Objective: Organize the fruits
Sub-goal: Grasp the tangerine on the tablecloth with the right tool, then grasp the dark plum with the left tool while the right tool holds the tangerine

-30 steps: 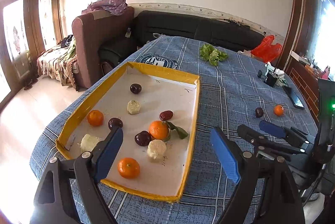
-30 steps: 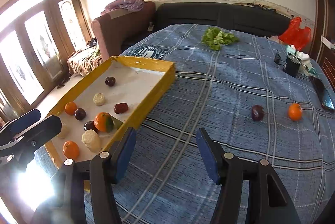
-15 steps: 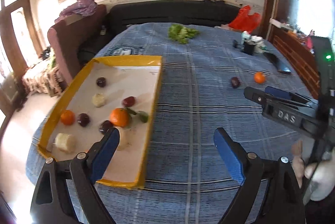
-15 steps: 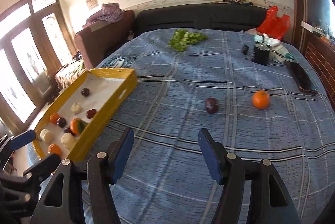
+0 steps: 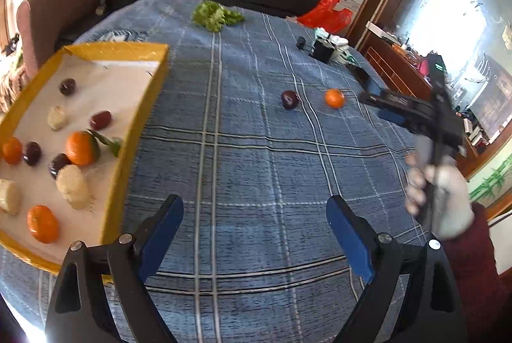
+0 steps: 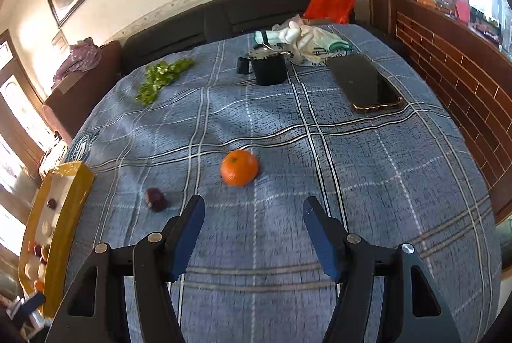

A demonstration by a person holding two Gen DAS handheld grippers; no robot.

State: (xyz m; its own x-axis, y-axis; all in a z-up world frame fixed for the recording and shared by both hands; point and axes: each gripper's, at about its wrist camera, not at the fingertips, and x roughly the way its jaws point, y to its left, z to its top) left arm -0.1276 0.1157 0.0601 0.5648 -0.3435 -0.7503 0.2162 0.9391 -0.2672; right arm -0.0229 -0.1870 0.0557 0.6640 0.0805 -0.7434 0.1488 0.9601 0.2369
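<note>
Right wrist view: right gripper (image 6: 254, 215) spread, empty — orange (image 6: 239, 167) ahead, perhaps just beyond.

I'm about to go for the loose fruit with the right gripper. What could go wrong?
The orange is round and lies free on the cloth, so the right gripper, open and empty, could nudge it rolling. The plum lies close by and might get bumped. The phone beyond could be knocked on an overshoot.

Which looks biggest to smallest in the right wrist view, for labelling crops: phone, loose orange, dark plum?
1. Phone, clearly largest.
2. Orange.
3. Plum, smallest.
All lie at differing depths, so this is apparent size only.
</note>
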